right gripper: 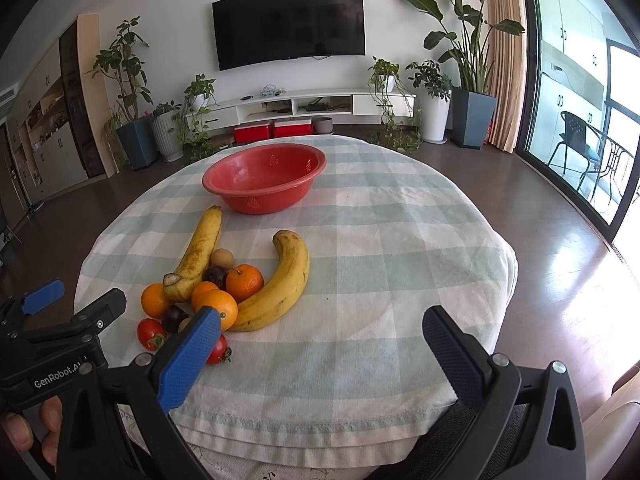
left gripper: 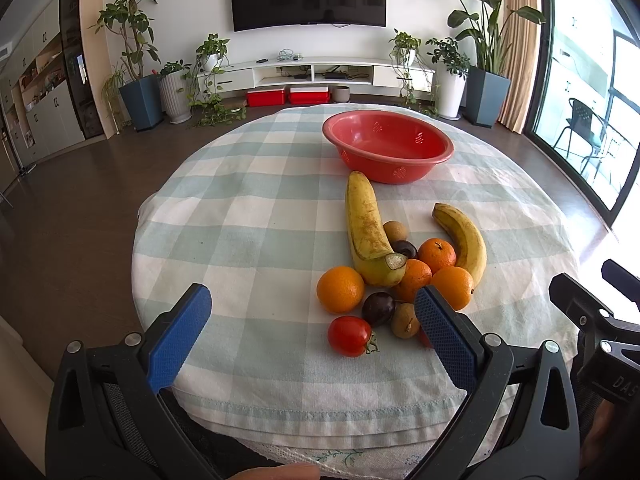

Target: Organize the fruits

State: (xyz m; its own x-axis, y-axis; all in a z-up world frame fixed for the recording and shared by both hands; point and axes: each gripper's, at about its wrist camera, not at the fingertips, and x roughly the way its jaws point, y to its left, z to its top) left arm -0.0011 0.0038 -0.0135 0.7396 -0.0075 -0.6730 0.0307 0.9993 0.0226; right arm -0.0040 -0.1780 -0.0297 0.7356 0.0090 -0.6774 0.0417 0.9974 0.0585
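Both the left tool [left gripper: 312,308] and right tool [right gripper: 320,332] hover wide open, holding nothing. Yellow bananas [left gripper: 366,228], round oranges [left gripper: 340,289] and small red tomatoes [left gripper: 349,335] lie clustered on the checked-cloth surface [left gripper: 260,220], near the empty red plastic perforated bowl [left gripper: 387,146].

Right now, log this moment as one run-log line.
left tool: open, empty | right tool: open, empty | red bowl: empty | fruit pile: on tablecloth, untouched

Red perforated bowl [left gripper: 388,148] sits empty at far side of the checked cloth, upright. Nearer lies the fruit pile: long speckled banana [left gripper: 368,228] pointing at the bowl w/ cut stem near, curved banana [left gripper: 464,240] to its right, four oranges [left gripper: 341,289] between and in front. Also two dark plums [left gripper: 378,309], two brown longans [left gripper: 395,231], red tomatoes [left gripper: 350,336] nearest.
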